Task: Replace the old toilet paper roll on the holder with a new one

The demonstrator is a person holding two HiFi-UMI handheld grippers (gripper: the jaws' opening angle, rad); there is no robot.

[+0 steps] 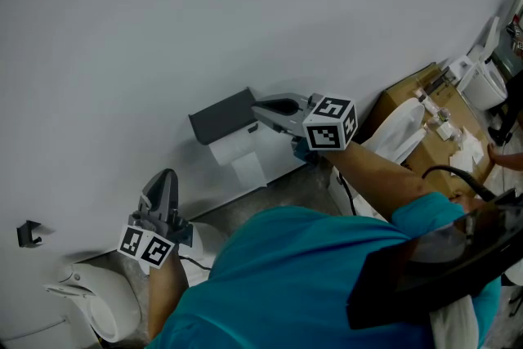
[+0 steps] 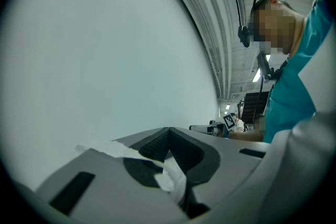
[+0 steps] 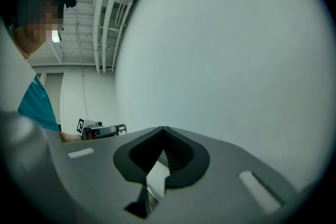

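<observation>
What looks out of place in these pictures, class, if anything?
A torn scrap of white paper is pinched in the shut left tool, trailing raggedly across its casing. It looks like a stray shred rather than anything meant to be carried.

The holder [image 1: 222, 117] is a dark grey flat-lidded bracket fixed low on the wall [image 1: 245, 12], not far above the wall's bottom edge where it meets the floor [image 1: 270, 196]. The toilet paper roll [image 1: 237, 145] sits under the lid, white, its axis lying along the wall. A loose tail sheet [image 1: 248, 171] hangs straight down from the roll toward the floor. Well apart from the holder, a torn scrap of white paper [image 2: 170, 176] is pinched between the fingers [image 2: 155, 147] of the left gripper [image 2: 169, 131].
</observation>
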